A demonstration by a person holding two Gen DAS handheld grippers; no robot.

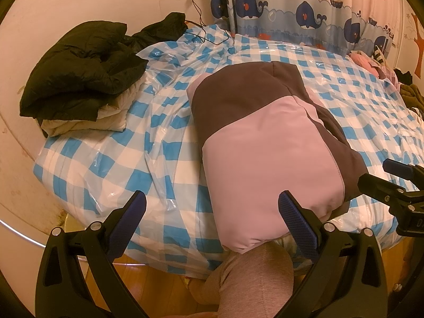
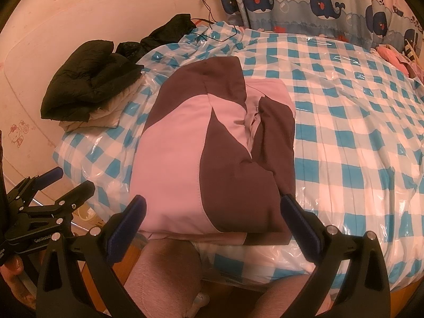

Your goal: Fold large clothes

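A pink and dark brown padded jacket (image 1: 265, 137) (image 2: 212, 159) lies folded into a compact rectangle on the near edge of the bed. My left gripper (image 1: 212, 220) is open, its fingers apart just short of the jacket's near left corner, holding nothing. The right gripper (image 2: 212, 225) is also open, its two fingers straddling the jacket's near edge without clamping it. Each gripper shows in the other's view: the right gripper (image 1: 392, 177) at the right edge, the left gripper (image 2: 66, 180) at the left edge.
The bed (image 1: 106, 164) (image 2: 357, 145) wears a blue-and-white checked cover under clear plastic. A stack of folded black and cream jackets (image 1: 82, 76) (image 2: 90, 90) sits at its far left. More clothes (image 1: 397, 79) lie at the far right. A person's knee (image 1: 251, 286) (image 2: 164, 273) is below.
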